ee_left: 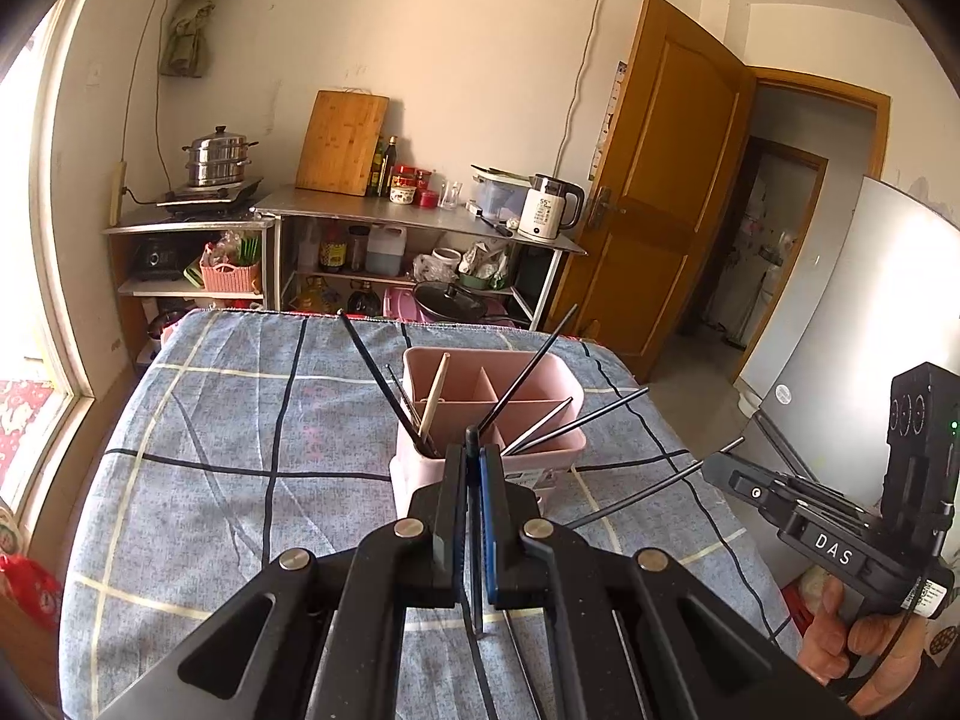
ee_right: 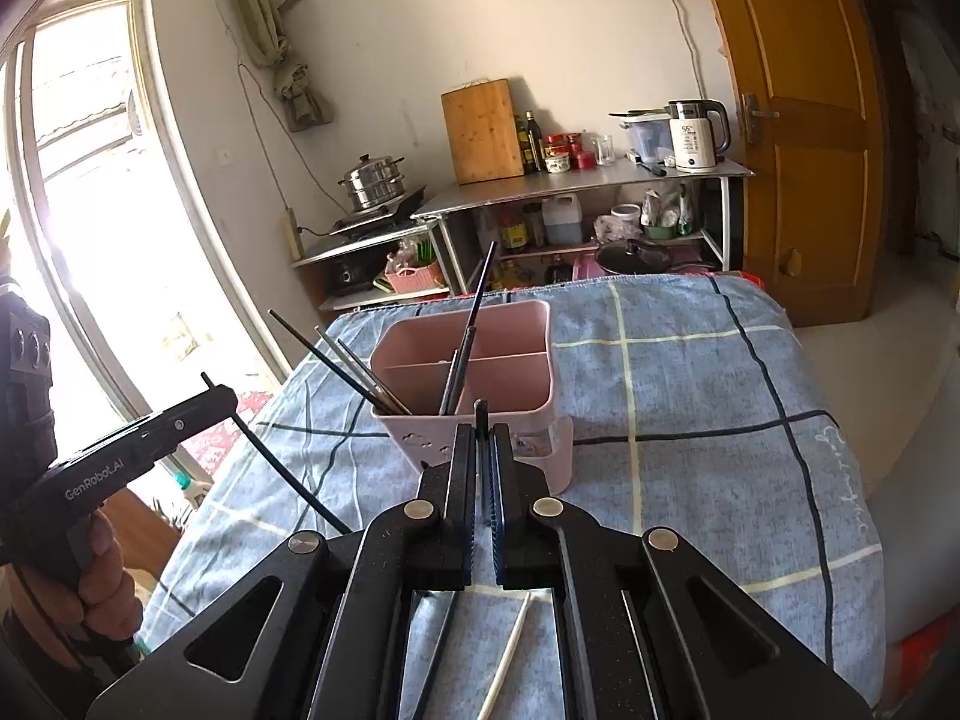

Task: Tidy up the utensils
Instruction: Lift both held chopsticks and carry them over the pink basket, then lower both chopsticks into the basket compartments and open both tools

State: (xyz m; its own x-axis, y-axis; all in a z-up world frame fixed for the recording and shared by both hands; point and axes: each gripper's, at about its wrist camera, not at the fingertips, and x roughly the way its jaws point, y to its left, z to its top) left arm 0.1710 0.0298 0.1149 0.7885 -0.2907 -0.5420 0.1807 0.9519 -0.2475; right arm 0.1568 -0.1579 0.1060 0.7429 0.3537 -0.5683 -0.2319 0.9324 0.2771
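Observation:
A pink divided caddy [ee_left: 543,381] [ee_right: 516,324] stands on the blue checked cloth; several black chopsticks and a pale wooden one [ee_left: 433,399] lean in it. My left gripper [ee_left: 473,450] is shut on a black chopstick [ee_left: 472,437], just short of the caddy's near wall. In the right wrist view the left gripper [ee_right: 225,397] hangs to the left of the caddy. My right gripper [ee_right: 483,429] is shut on another black chopstick [ee_right: 480,411]. The left wrist view shows the right gripper [ee_left: 711,469] to the caddy's right. A white chopstick [ee_right: 510,648] and a black one [ee_right: 437,660] lie on the cloth under the right gripper.
The cloth-covered table [ee_left: 210,420] ends at a far edge behind the caddy. Beyond it stand metal shelves [ee_left: 420,210] with a kettle [ee_left: 549,207], a cutting board and a steamer pot. A wooden door [ee_left: 660,180] and a fridge [ee_left: 852,312] are to the right, a window to the left.

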